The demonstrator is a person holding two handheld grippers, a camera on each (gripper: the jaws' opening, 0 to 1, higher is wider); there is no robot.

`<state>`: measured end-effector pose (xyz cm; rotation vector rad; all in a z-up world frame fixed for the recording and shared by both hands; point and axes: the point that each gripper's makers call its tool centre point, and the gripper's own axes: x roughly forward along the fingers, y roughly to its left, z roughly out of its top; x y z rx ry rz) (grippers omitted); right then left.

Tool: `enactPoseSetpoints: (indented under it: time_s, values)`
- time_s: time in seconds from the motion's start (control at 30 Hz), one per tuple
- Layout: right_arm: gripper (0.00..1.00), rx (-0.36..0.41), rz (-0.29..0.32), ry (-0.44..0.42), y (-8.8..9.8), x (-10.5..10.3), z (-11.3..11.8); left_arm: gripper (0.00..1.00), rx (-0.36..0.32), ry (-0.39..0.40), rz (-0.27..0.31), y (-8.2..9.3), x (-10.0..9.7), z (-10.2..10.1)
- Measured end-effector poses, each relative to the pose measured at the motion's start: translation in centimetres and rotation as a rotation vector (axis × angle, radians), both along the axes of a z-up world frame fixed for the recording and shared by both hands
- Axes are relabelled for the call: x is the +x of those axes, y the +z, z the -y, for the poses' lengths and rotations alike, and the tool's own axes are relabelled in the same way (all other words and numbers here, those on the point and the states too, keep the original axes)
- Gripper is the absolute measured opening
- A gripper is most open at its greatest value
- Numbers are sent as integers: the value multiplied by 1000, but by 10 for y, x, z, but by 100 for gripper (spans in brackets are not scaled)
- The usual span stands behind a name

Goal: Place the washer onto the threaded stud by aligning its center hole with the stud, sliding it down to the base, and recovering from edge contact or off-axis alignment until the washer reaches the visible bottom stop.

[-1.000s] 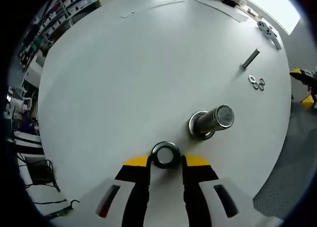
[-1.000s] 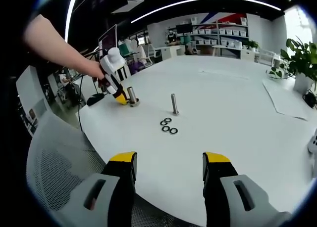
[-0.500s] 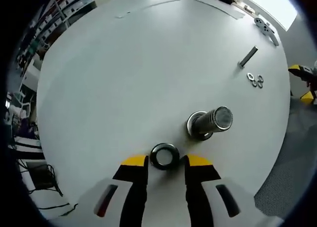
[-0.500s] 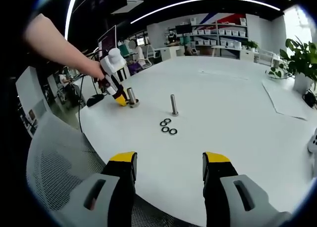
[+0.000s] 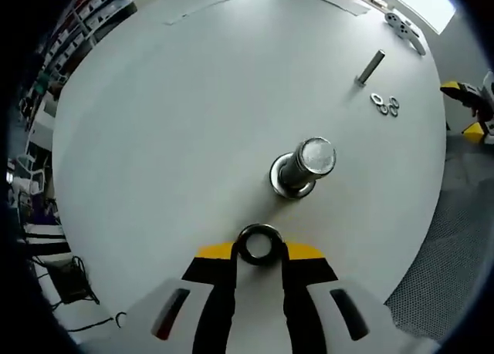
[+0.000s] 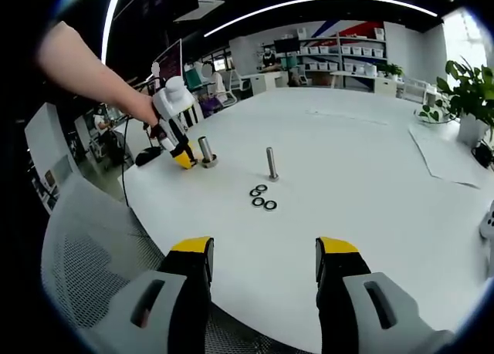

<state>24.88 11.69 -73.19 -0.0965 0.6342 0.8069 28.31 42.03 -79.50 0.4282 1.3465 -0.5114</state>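
1. The washer [image 5: 259,244] sat clamped between the yellow tips of your left gripper [image 5: 258,251], seen nearly flat-on with its centre hole open to the camera, above the white table [image 5: 177,99].
2. The threaded stud [image 5: 303,166] stood upright on its round base, just ahead of the washer and a little to its right in the left gripper view; washer and stud were apart, not touching.
3. Your left gripper's jaws were drawn in narrow on the washer's rim. In the right gripper view, that same gripper [image 6: 182,160] sat just beside the stud [image 6: 205,150], held by a hand [image 6: 145,109] at the table's edge.
4. Your right gripper [image 6: 264,263] stood with its jaws wide and nothing between them, over the near edge of the table [image 6: 370,169].
5. A second, thinner stud [image 6: 272,163] stood upright mid-table, with three spare washers [image 6: 262,197] lying flat just beside it.
6. A mesh chair back [image 6: 93,246] showed under the right gripper's left jaw, and a potted plant [image 6: 469,99] stood at the far right.
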Motion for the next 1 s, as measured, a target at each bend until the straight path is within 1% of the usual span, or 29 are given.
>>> enactPoseSetpoints:
  time_s: [0.03, 0.17, 0.33, 0.37, 0.4, 0.43, 0.53, 0.77, 0.9, 1.0]
  values:
    - [56, 1, 0, 0, 0, 0, 0, 20, 10, -24, -7, -1, -3, 1]
    - [56, 2, 1, 2, 0, 0, -1, 21, 23, -35, -16, -2, -7, 3]
    - [56, 4, 2, -3, 1, 0, 0, 22, 29, -11, -21, -3, -6, 1]
    - [56, 3, 2, -3, 1, 0, 0, 22, 21, 7, -18, -2, -5, 1]
    - [56, 4, 3, -2, 1, 0, 0, 23, 1, 59, -8, -2, -5, 2]
    - [56, 5, 4, -2, 1, 0, 0, 23, -5, 83, -3, -2, -5, 2]
    - [56, 4, 3, -3, 1, 0, 0, 24, -5, 63, 1, -3, -5, 1]
    - [56, 3, 3, -3, 1, 0, 0, 24, 2, 74, -8, -3, -4, 2]
    - [56, 0, 2, 1, 1, 0, -1, 24, -6, 89, -10, -3, -5, 2]
    - [56, 0, 1, 0, 1, 0, -1, 23, -7, 89, -2, -2, -5, 1]
